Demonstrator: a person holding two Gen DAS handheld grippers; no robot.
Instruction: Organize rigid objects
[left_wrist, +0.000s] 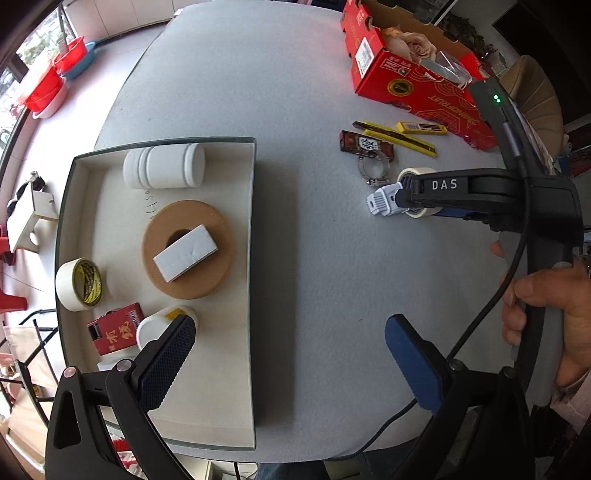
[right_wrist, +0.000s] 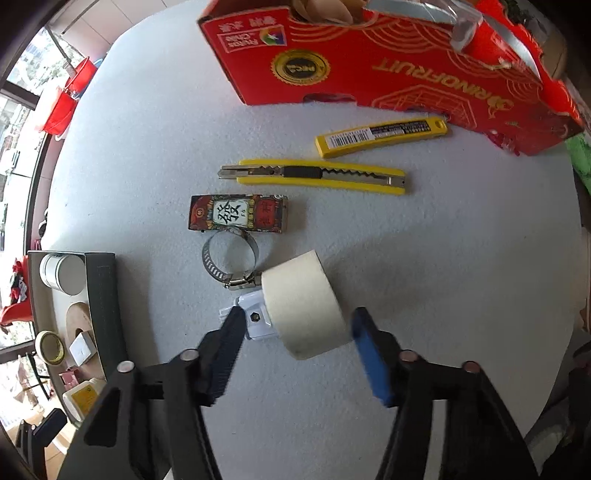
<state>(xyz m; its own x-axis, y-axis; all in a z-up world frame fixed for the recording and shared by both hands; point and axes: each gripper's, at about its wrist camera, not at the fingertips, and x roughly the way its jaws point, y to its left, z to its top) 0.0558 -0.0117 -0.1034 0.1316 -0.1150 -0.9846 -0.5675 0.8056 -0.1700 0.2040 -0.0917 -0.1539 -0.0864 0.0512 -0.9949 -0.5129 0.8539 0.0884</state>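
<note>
Right wrist view: gripper closed on the tape, on the grey table (right_wrist: 147, 147).
The tray (left_wrist: 252, 258) lies well apart. The right gripper (right_wrist: 297, 321) is drawn narrow across the masking tape roll (right_wrist: 303, 299), with a white plastic clip (right_wrist: 255, 323) caught against the black pad. The roll looks light and stiff with a papery, grippy surface; squeezing its flat faces is best. The left gripper (left_wrist: 291, 332) is wide and empty.

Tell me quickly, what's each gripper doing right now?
Left gripper: open, holding nothing.
Right gripper: closed on the masking tape roll, with a white plastic piece pinched beside it.
</note>
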